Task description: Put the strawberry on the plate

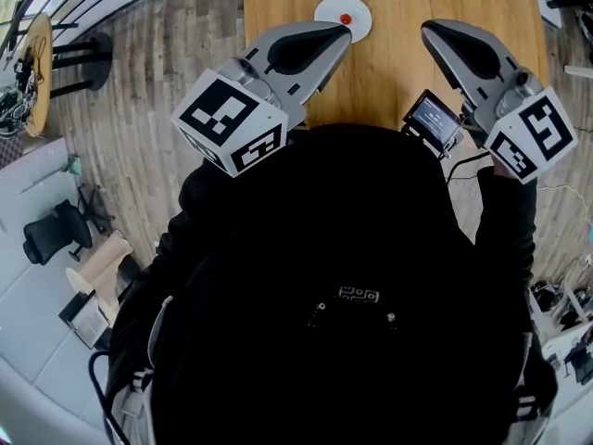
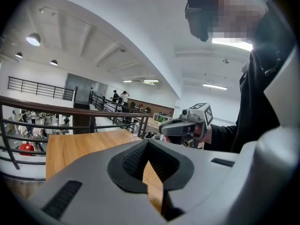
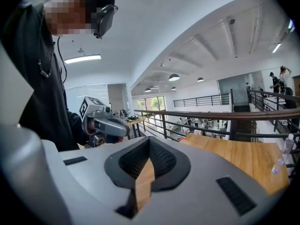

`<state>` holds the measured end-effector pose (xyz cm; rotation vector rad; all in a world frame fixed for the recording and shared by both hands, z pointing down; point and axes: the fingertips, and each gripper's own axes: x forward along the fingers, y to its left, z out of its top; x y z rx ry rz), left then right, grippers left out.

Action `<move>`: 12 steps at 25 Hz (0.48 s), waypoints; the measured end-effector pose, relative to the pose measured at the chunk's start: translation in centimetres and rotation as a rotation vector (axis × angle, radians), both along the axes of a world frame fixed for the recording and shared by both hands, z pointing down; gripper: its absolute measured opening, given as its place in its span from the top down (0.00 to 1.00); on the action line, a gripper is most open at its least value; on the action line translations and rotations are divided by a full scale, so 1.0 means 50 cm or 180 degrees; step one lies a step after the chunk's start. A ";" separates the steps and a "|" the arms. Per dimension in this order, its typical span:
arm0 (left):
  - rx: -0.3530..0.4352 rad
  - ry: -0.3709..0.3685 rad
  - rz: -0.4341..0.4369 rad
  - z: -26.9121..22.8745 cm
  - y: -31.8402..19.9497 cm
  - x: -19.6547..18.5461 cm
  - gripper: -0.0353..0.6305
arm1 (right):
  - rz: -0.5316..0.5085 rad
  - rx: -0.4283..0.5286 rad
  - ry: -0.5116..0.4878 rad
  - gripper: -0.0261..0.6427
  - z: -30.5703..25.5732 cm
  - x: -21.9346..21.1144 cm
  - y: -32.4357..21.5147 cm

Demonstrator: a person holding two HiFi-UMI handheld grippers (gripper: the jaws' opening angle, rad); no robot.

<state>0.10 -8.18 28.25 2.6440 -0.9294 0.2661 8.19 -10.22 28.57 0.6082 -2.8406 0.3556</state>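
Observation:
A small red strawberry (image 1: 346,19) lies on a white round plate (image 1: 326,11) at the far edge of the wooden table (image 1: 417,63). Both grippers are held up close to the person's chest, apart from the plate. My left gripper (image 1: 341,33) points toward the plate, its jaws shut with nothing between them. My right gripper (image 1: 429,29) is further right, also shut and empty. In the left gripper view the left gripper (image 2: 148,143) shows closed jaws, with the right gripper (image 2: 185,125) beyond. The right gripper view shows the same for the right gripper (image 3: 150,142), with the left gripper (image 3: 105,124) beyond.
A small screen (image 1: 433,119) is mounted on the right gripper. A round side table (image 1: 32,72) and an office chair (image 1: 56,232) stand on the floor to the left. A black railing (image 3: 211,114) runs behind the wooden table.

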 end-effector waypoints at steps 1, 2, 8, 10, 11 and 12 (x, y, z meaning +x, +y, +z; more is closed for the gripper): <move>0.0011 -0.0001 0.0009 -0.004 0.001 0.006 0.95 | -0.0023 0.0019 0.0017 0.93 -0.005 0.000 0.005; 0.0020 -0.0003 0.0016 -0.008 0.003 0.008 0.95 | -0.0036 0.0021 0.0023 0.93 -0.007 -0.001 0.009; 0.0045 0.0021 -0.0014 -0.017 0.002 0.001 0.95 | -0.0055 -0.0091 -0.0121 0.93 -0.005 -0.014 0.010; 0.0061 0.0034 -0.0020 -0.024 -0.002 0.006 0.95 | -0.0038 -0.0105 -0.0128 0.93 -0.006 -0.010 0.006; 0.0070 0.0041 -0.0022 -0.027 -0.002 0.008 0.95 | -0.0025 -0.0116 -0.0126 0.93 -0.006 -0.007 0.006; 0.0077 0.0050 -0.0023 -0.031 0.000 0.009 0.95 | -0.0011 -0.0127 -0.0125 0.93 -0.006 -0.007 0.007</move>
